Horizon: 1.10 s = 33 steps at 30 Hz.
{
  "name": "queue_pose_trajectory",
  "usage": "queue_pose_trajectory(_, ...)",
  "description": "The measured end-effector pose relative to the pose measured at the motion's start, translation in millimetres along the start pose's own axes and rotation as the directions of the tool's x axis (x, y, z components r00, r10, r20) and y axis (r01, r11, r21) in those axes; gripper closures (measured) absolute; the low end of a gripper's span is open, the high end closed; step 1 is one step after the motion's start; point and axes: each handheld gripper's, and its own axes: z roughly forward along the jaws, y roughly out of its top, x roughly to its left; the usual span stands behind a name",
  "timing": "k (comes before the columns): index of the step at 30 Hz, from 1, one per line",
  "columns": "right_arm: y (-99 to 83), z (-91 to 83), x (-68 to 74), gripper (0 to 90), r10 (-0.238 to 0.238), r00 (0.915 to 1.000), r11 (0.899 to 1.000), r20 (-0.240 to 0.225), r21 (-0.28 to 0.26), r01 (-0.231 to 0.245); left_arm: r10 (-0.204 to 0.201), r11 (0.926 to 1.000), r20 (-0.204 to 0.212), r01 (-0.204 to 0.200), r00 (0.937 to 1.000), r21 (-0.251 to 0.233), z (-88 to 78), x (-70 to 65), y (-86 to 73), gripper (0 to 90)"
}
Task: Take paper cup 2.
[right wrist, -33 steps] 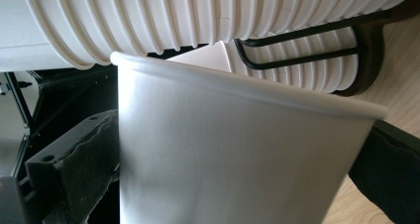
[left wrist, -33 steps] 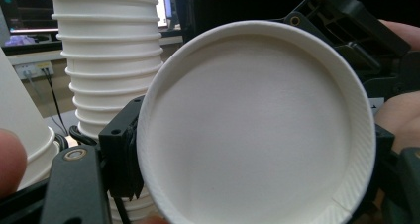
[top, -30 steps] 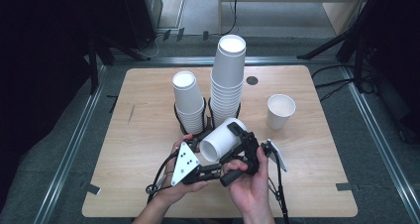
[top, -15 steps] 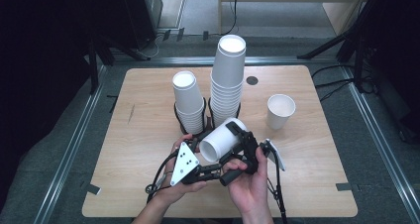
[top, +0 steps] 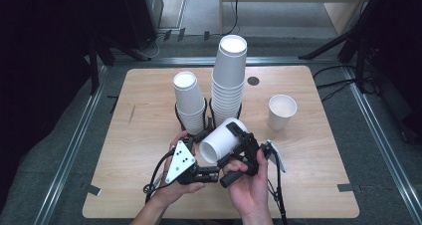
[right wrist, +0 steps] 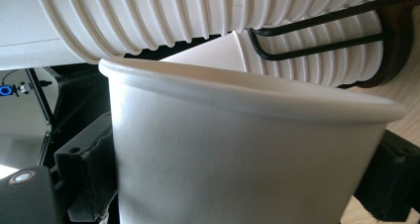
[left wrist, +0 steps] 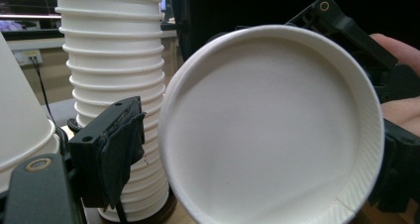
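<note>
While the white paper cup lies tipped on its side above the near middle of the light wooden tabletop, it sits between the two claws, mouth toward the person's left.

Right claw: jaws have just been closing, one either side of the cup wall. In the right gripper view the cup sits between the black jaws and both look pressed to it, so I read it as clamped on the cup.

Left claw: jaws have just been opening. In the left gripper view the open mouth of the cup faces the camera, and the one black pad I can see stands clear of the rim. Reads as apart and released, cup just beside it.

Key relation: the cup's long axis runs roughly level, rim at the left claw, base up and away toward the short stack of white paper cups and the tall stack of white paper cups in their black wire holders. Right hand carries it, so the next move is likely the right's: swing the base down to stand it up.

A single upright white paper cup stands well apart on the right.
</note>
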Motion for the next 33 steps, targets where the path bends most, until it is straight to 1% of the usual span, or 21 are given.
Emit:
queue_pose_trajectory(4,0.2,-0.7,0.7,9.0,-0.005,1.0000,1.000,-0.006,-0.006,0.005,0.001,1.0000,0.000,-0.001,1.0000,-0.002,-0.3,-0.7,0.3,13.0)
queue_pose_trajectory(14,6.1,-4.8,4.2,9.1,-0.016,0.9998,1.000,-0.014,-0.025,0.016,0.007,1.0000,0.013,-0.007,0.9999,0.001,-1.2,-1.9,1.3,13.8)
queue_pose_trajectory(19,10.2,-7.6,6.3,9.2,-0.026,0.9994,0.999,-0.022,-0.036,0.025,0.007,1.0000,0.013,-0.007,0.9999,0.002,-1.6,-2.2,1.7,14.0)
queue_pose_trajectory(23,15.1,-10.0,8.0,9.3,-0.036,0.9989,0.998,-0.030,-0.055,0.034,0.008,0.9999,0.015,-0.008,0.9999,0.006,-1.4,-2.8,1.4,14.0)
queue_pose_trajectory(25,18.4,-11.2,8.5,9.4,-0.046,0.9987,0.997,-0.024,-0.062,0.044,0.007,1.0000,0.018,-0.007,0.9998,0.006,-1.3,-2.9,1.3,14.0)
queue_pose_trajectory(28,21.4,-12.7,9.9,9.5,-0.053,0.9982,0.996,-0.027,-0.074,0.051,0.009,0.9999,0.021,-0.009,0.9997,0.008,-1.2,-3.0,1.0,14.0)
queue_pose_trajectory(31,23.0,-14.0,11.3,9.6,-0.056,0.9978,0.995,-0.036,-0.087,0.053,0.010,0.9999,0.030,-0.010,0.9995,0.008,-1.2,-4.0,1.0,14.0)
queue_pose_trajectory(33,24.5,-14.3,12.0,9.7,-0.060,0.9976,0.994,-0.035,-0.090,0.057,0.011,0.9999,0.037,-0.011,0.9993,0.008,-1.5,-5.0,1.3,13.9)
